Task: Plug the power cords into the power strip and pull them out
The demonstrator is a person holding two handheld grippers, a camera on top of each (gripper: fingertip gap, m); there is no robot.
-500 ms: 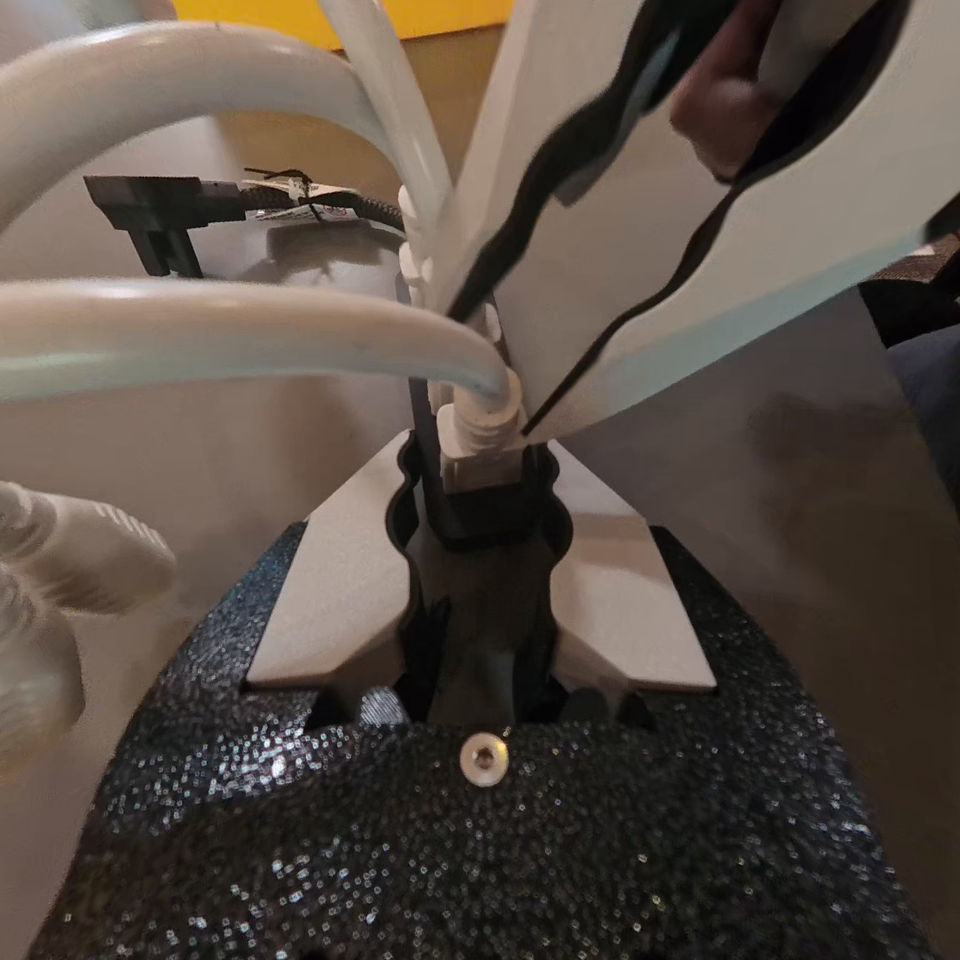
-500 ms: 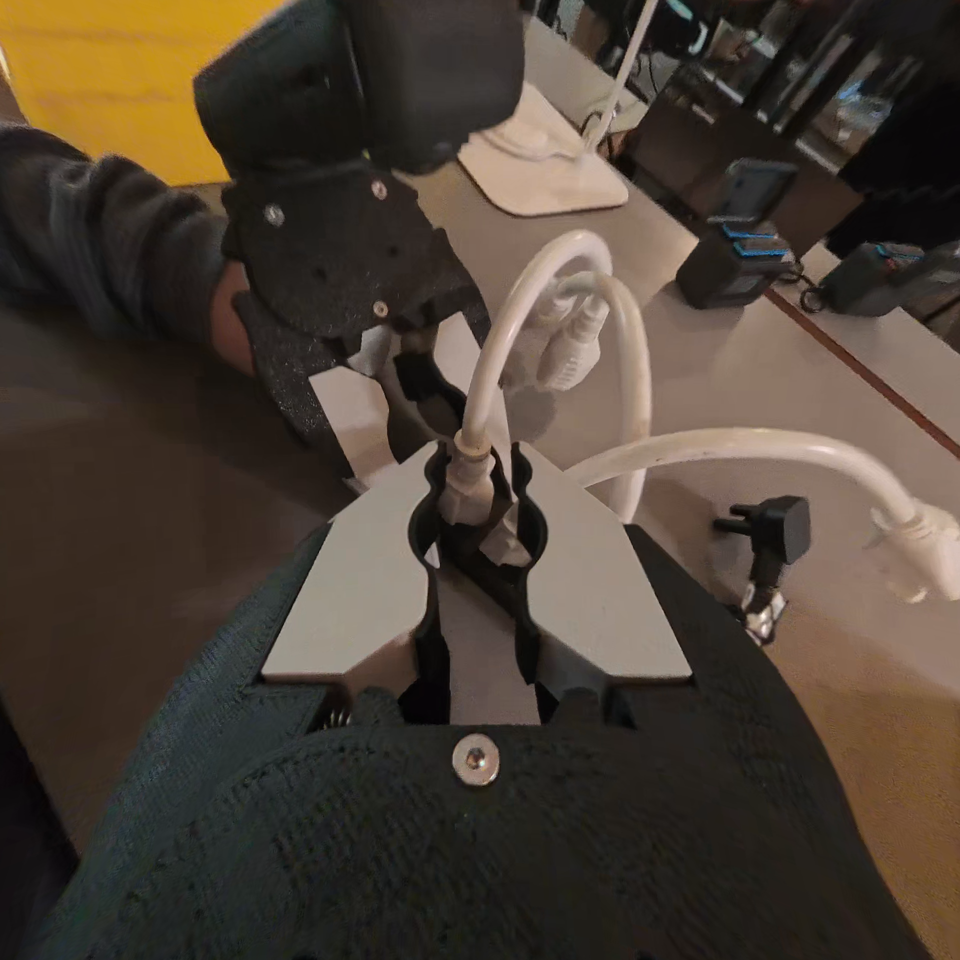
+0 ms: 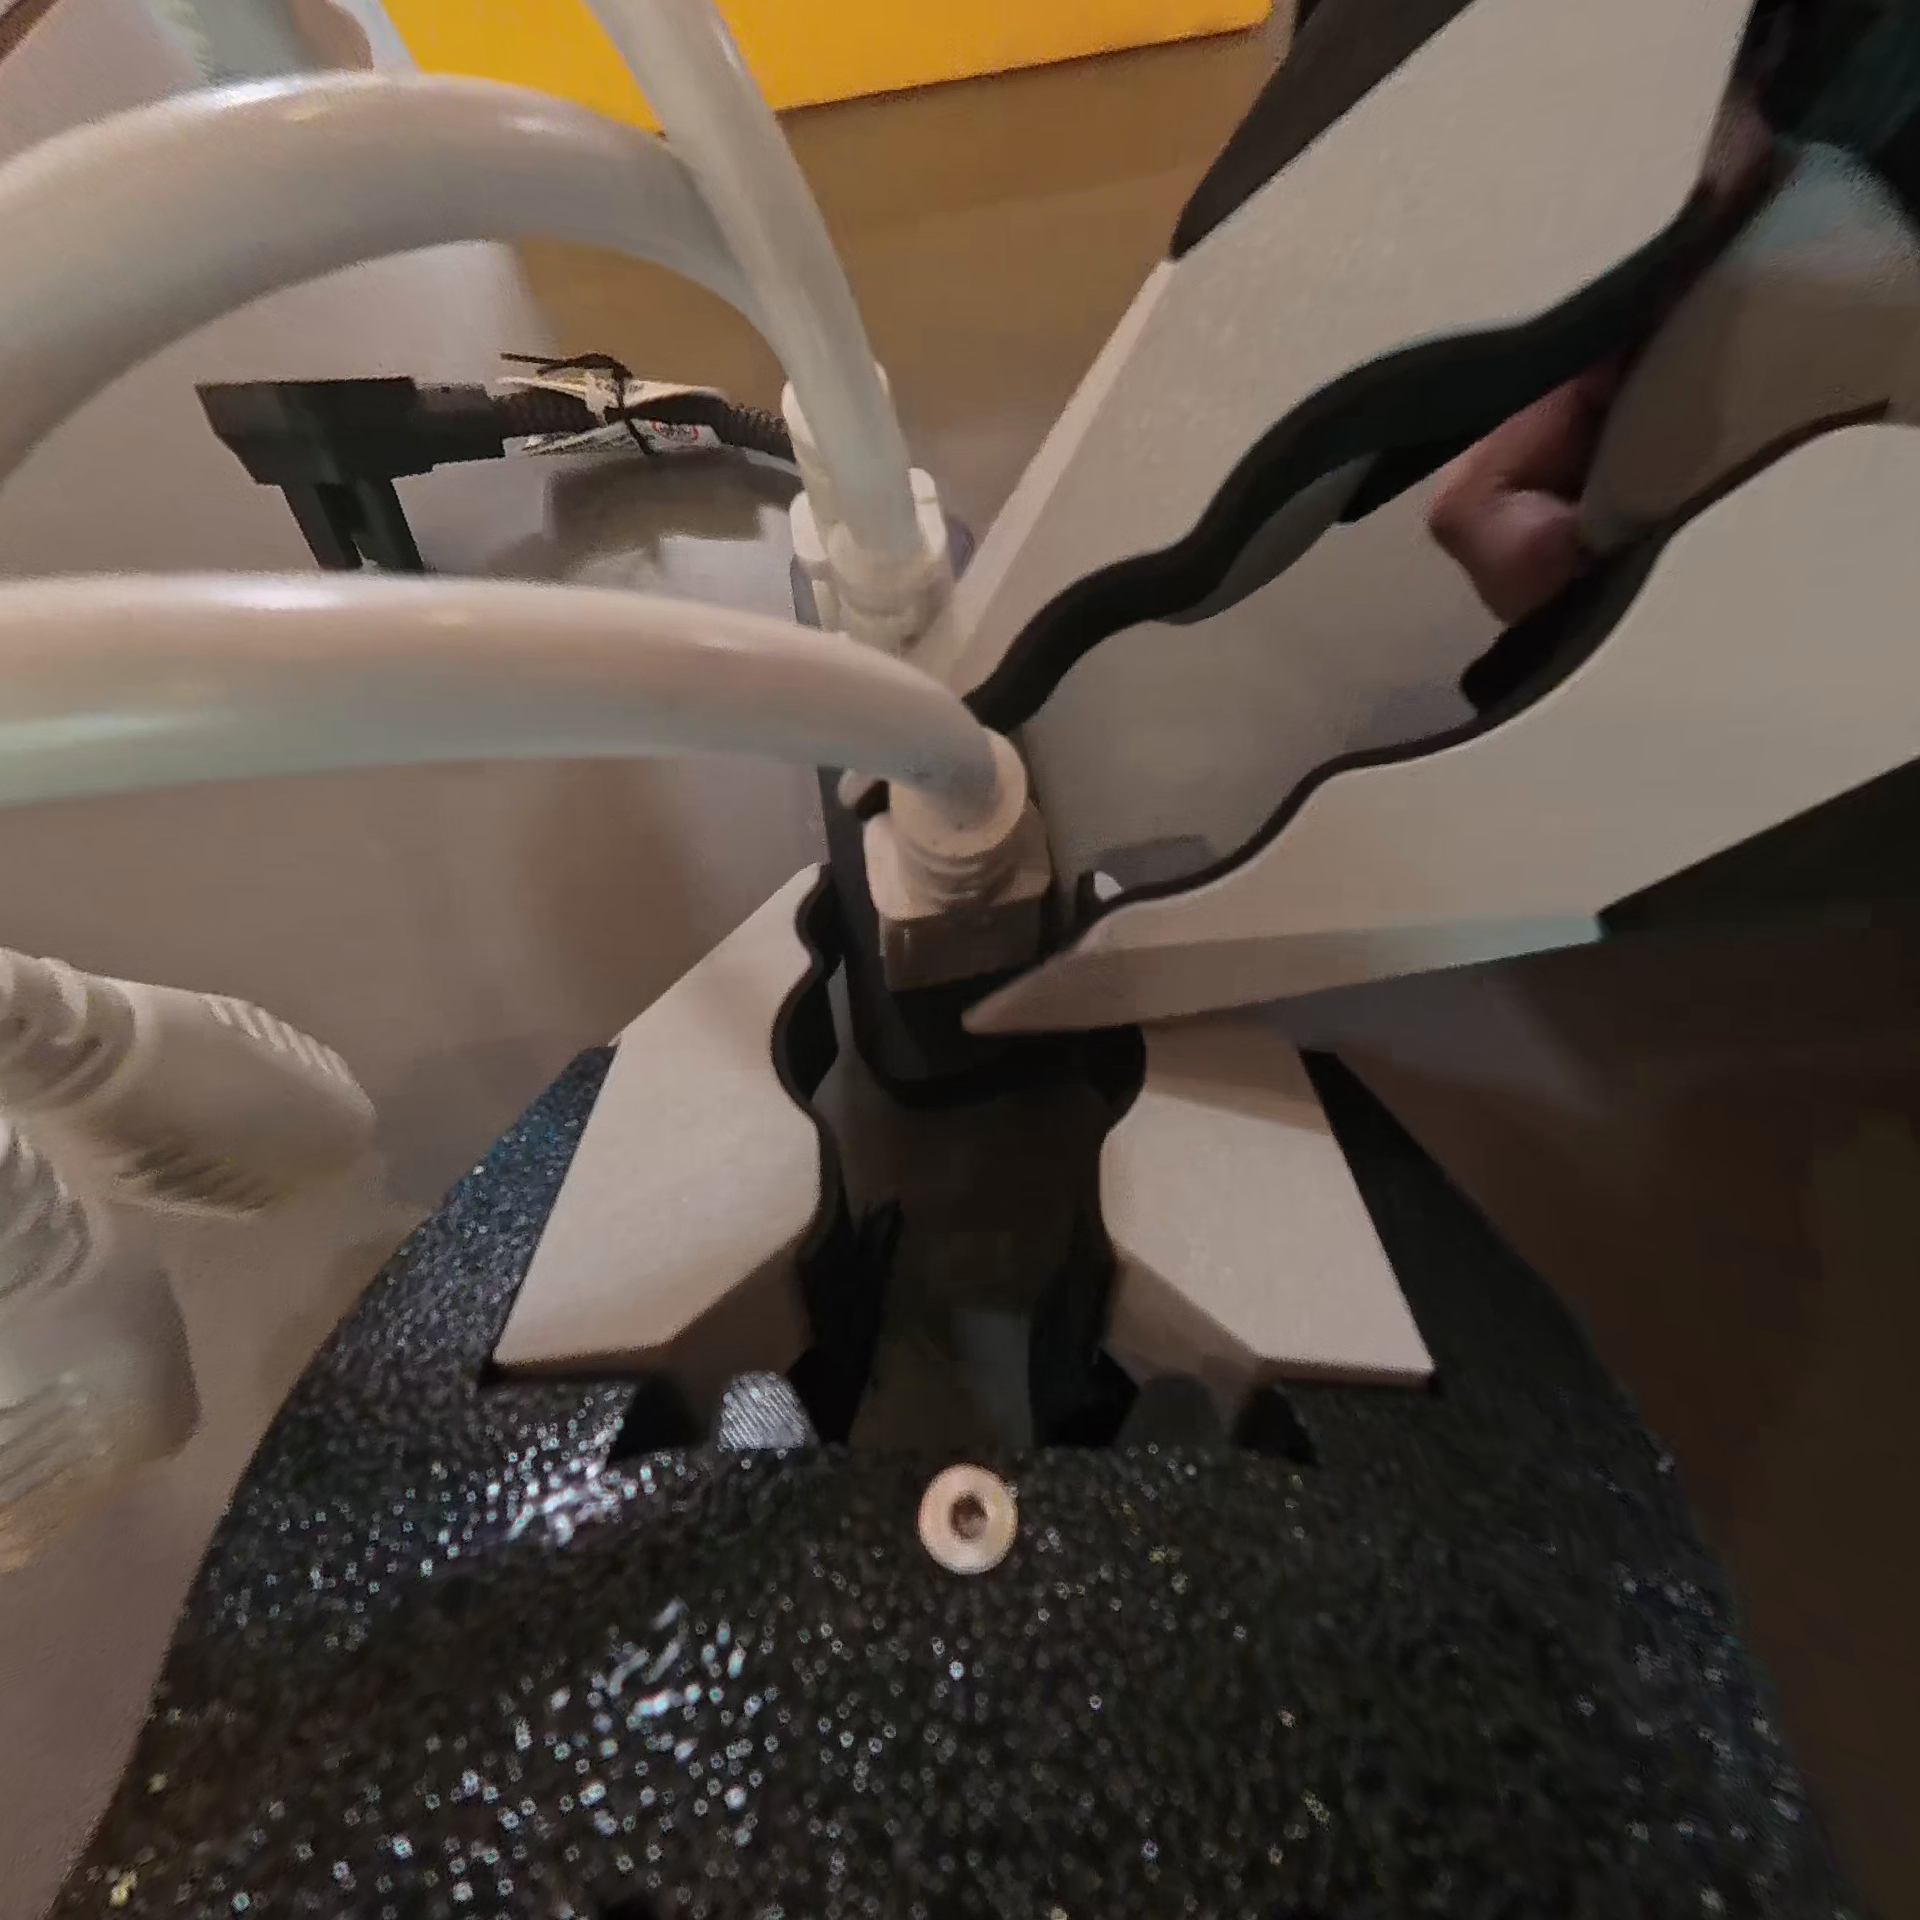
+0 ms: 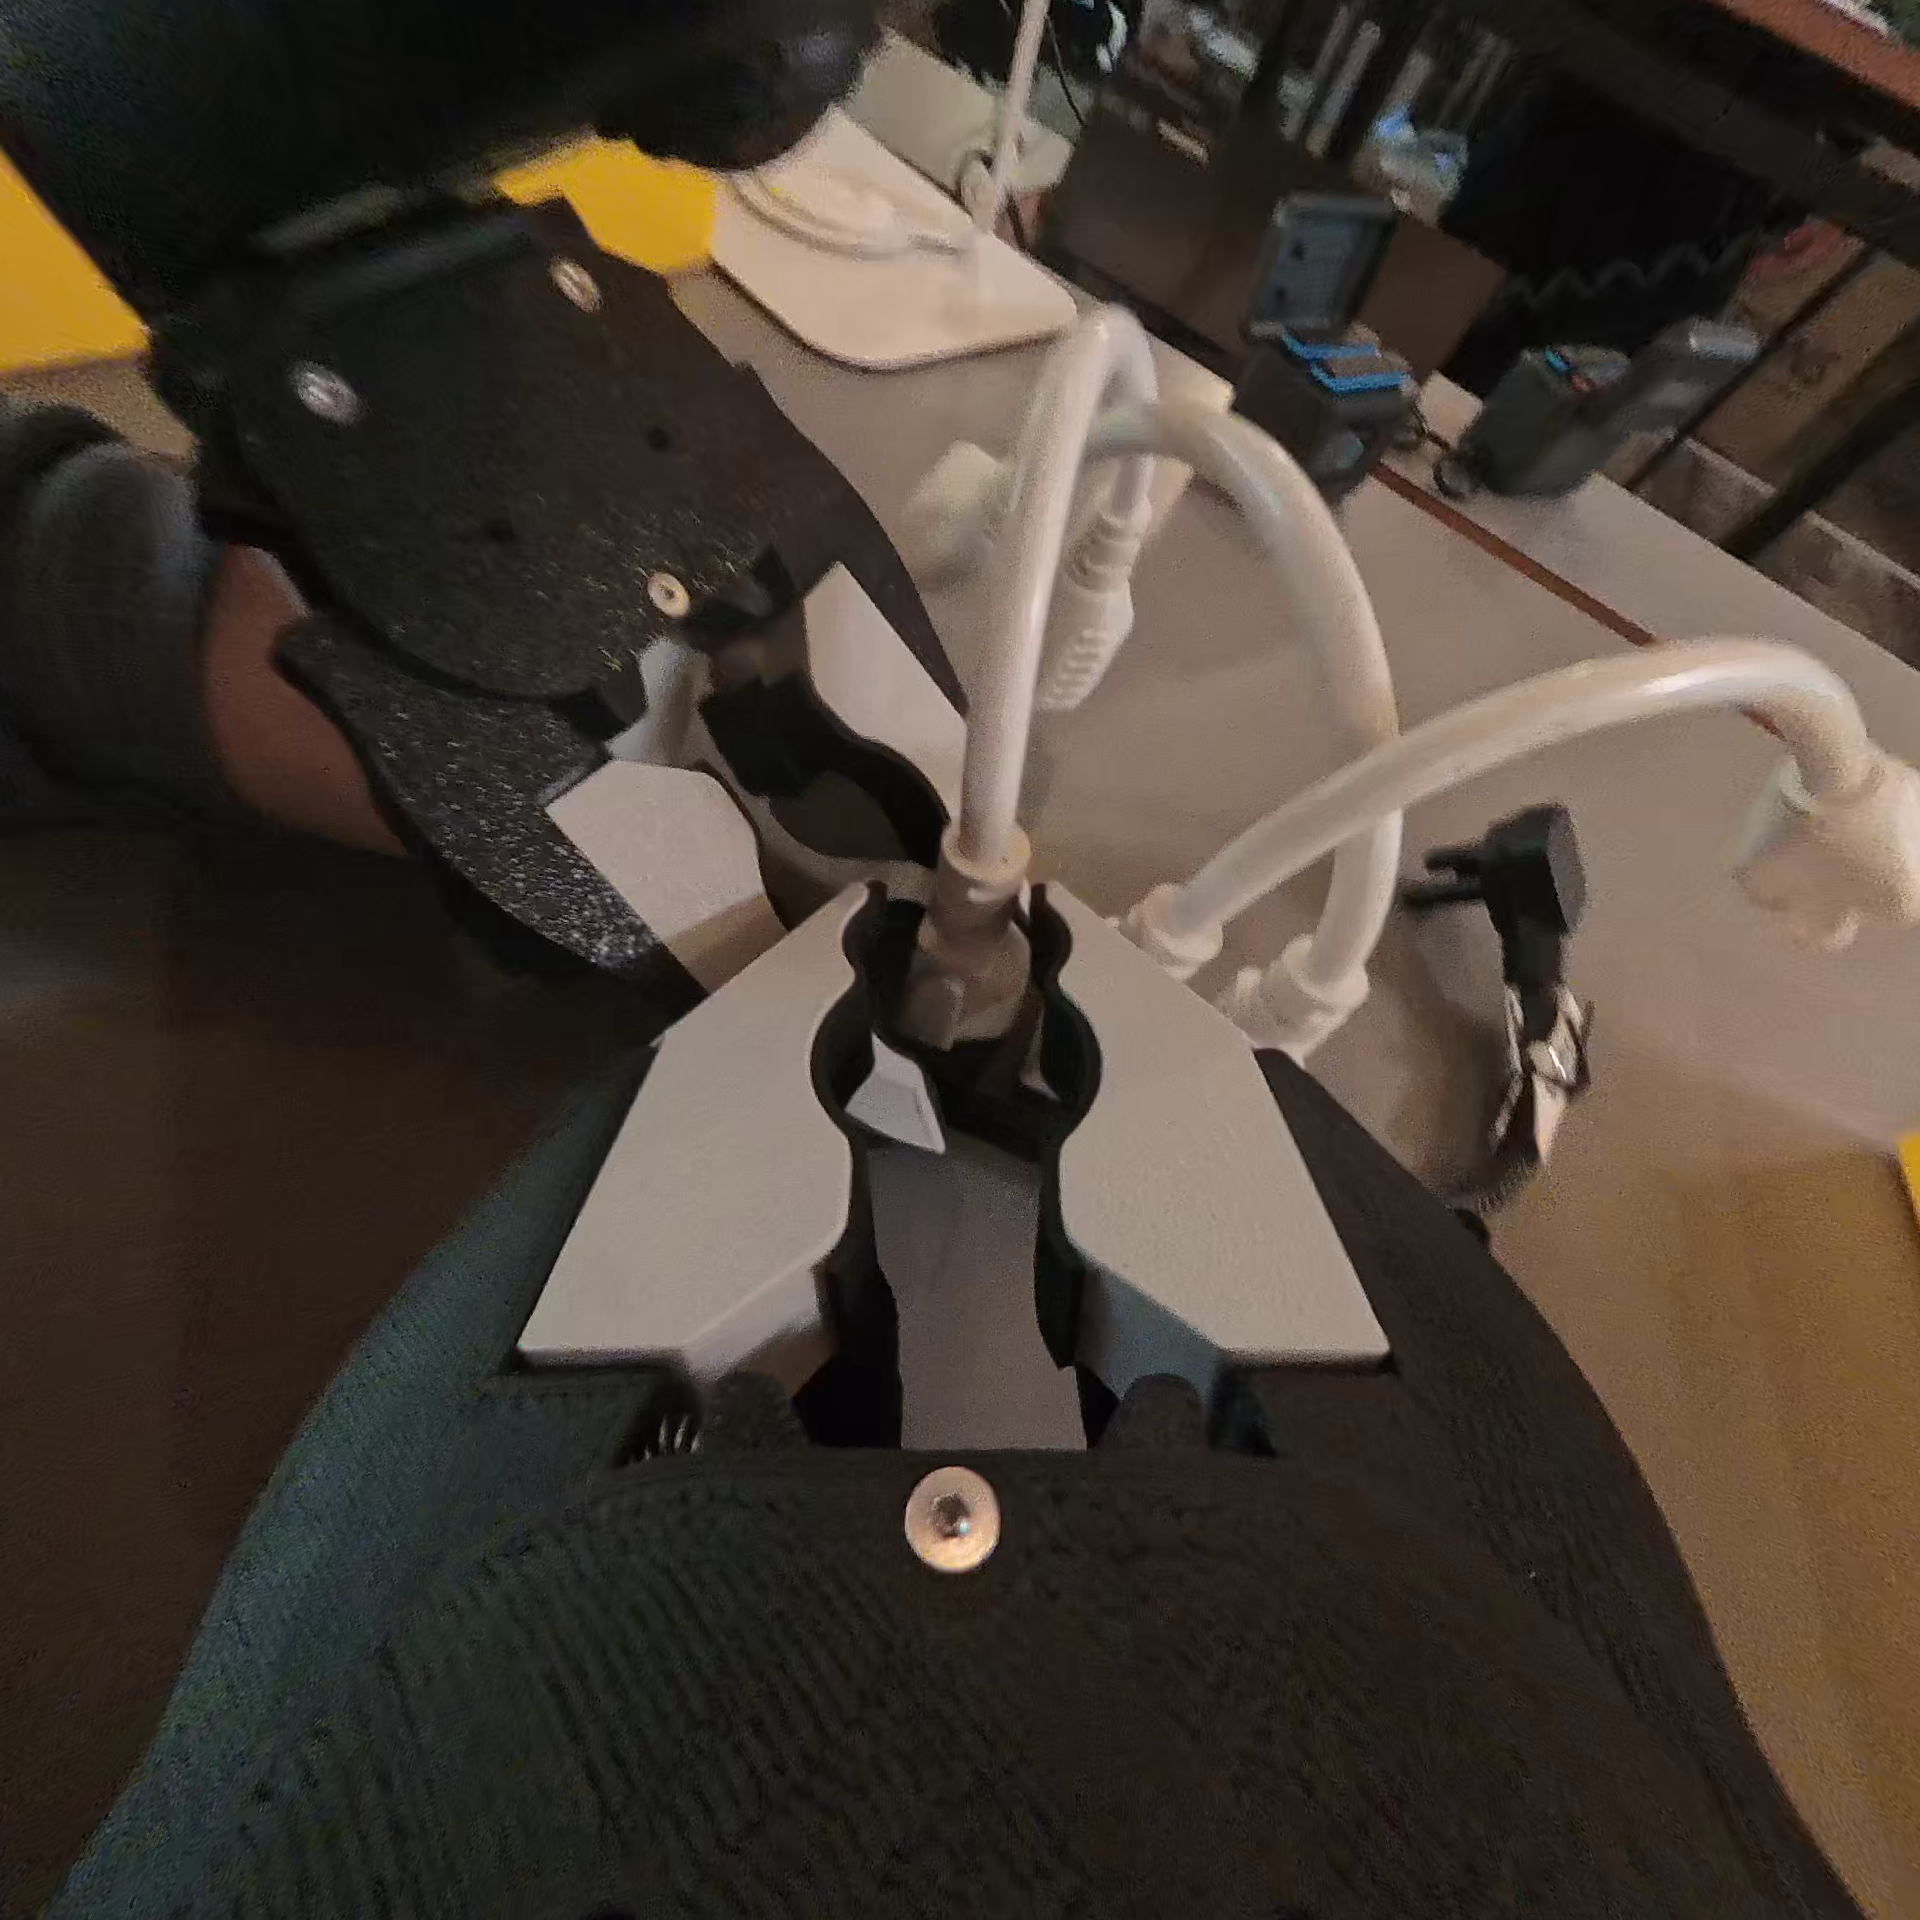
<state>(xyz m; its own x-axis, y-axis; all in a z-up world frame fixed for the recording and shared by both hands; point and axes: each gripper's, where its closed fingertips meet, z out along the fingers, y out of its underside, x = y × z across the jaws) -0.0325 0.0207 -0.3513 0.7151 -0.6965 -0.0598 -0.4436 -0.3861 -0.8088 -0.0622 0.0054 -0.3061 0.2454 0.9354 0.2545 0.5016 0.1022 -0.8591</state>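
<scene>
A narrow black power strip (image 3: pixel 914 1049) sits between the fingers of my left gripper (image 3: pixel 956 997), which is shut on it. A white plug (image 3: pixel 961 883) stands in the strip, its thick white cord (image 3: pixel 468 665) curving off left. My right gripper (image 3: pixel 1023 862) comes in from the upper right and is shut on that plug. In the right wrist view the plug (image 4: pixel 966 956) sits between my right gripper's (image 4: pixel 961 914) fingers, with the left gripper (image 4: pixel 790 821) just beyond. A second white plug (image 3: pixel 873 561) stands farther along the strip.
A black angled plug (image 4: pixel 1538 883) with a braided cord lies on the grey table (image 4: pixel 1558 675). Loose white cord ends (image 4: pixel 1829 831) hang at the right. A white lamp base (image 4: pixel 894 281) and dark chargers (image 4: pixel 1320 374) stand at the back. Left tips to right tips: about 5 cm.
My right gripper has tilted and shifted a little while keeping its grip on the white plug; the cord above it now runs straighter up. The left gripper still holds the strip.
</scene>
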